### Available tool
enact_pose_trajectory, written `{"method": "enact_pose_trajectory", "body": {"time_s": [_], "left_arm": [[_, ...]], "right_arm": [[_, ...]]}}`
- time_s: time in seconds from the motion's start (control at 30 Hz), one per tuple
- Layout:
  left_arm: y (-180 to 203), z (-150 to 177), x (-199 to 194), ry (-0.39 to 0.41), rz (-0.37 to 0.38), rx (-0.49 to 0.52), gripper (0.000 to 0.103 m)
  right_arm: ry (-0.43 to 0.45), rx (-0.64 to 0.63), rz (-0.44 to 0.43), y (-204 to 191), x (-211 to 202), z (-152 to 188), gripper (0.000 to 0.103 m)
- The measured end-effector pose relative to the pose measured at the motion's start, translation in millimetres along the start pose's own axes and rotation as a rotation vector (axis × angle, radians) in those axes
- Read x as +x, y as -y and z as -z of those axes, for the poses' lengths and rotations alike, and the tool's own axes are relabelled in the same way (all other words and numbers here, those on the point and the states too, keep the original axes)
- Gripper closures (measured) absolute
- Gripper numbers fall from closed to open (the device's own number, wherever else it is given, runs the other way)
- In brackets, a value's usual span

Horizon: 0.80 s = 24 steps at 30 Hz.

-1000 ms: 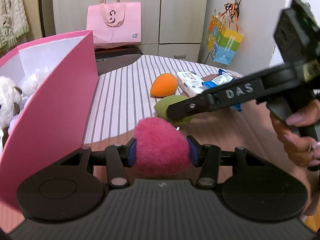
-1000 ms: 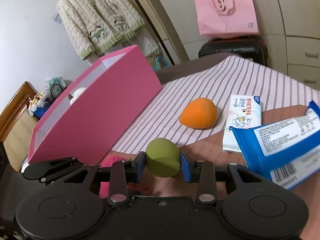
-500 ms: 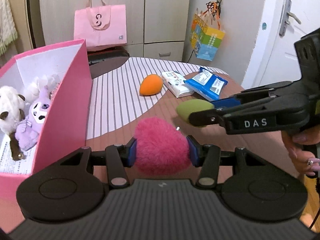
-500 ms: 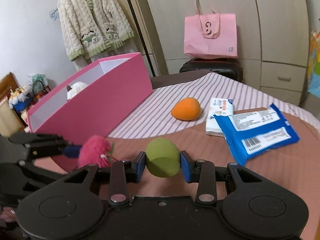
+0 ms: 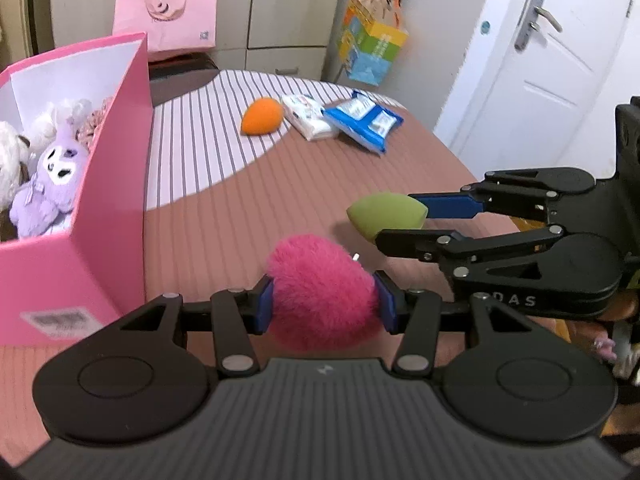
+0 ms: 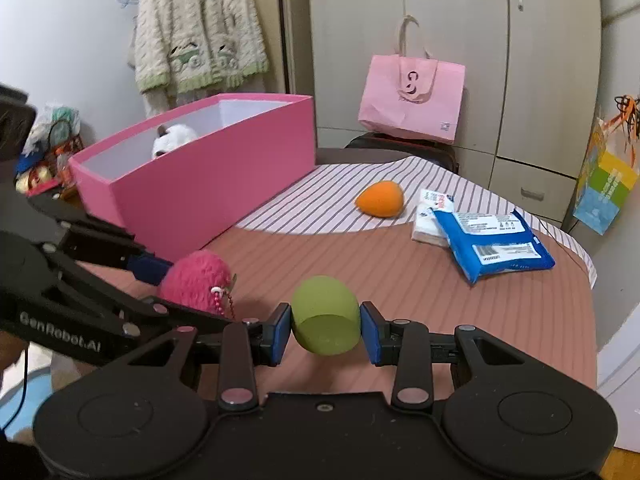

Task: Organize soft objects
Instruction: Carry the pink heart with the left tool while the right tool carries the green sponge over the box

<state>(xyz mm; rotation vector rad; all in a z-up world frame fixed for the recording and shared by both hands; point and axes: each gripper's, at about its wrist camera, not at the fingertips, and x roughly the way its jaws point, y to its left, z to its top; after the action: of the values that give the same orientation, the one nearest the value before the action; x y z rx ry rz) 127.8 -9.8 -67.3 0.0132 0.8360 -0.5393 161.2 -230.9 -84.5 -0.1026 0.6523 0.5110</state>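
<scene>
Carry step: left claw point(image 5: 323, 306) pinching pink pom-pom point(image 5: 322, 292), right claw point(image 6: 325, 332) pinching green sponge point(image 6: 325, 320), both held above counter point(image 6: 440, 292) w/ pink box point(image 6: 208, 184) to the left, so next likely swing over its rim & drop.

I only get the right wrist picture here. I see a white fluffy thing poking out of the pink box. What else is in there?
Observer: The left wrist view looks into the pink box: a purple plush bunny sits beside the white plush.
Operator: Is the pink fluffy thing really held, or just lying there?
Observer: Held. The left gripper has its blue pads pressed on both sides of the pink heart pom-pom.
Operator: Anything to the right of the table?
Observer: A white door with a metal handle.
Operator: Who holds my gripper?
Observer: A person; fingers show behind the right gripper, which is clamping the green sponge.
</scene>
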Motion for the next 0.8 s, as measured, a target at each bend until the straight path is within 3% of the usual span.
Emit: {"method": "enact_pose_trajectory", "body": {"time_s": [0.57,0.8], "left_arm": [[-29.2,38.2,-77.1,-0.092,0.051,-0.036,0.054],[-44.4,34.3,-119.5,-0.055,0.058,-0.011,0.054]], "right_arm": [[-0.066,-0.067,-0.22,-73.3,-45.7,-1.1,0.06],[-0.085,-0.059,-0.296,-93.7,-49.1,-23.1,0.06]]}}
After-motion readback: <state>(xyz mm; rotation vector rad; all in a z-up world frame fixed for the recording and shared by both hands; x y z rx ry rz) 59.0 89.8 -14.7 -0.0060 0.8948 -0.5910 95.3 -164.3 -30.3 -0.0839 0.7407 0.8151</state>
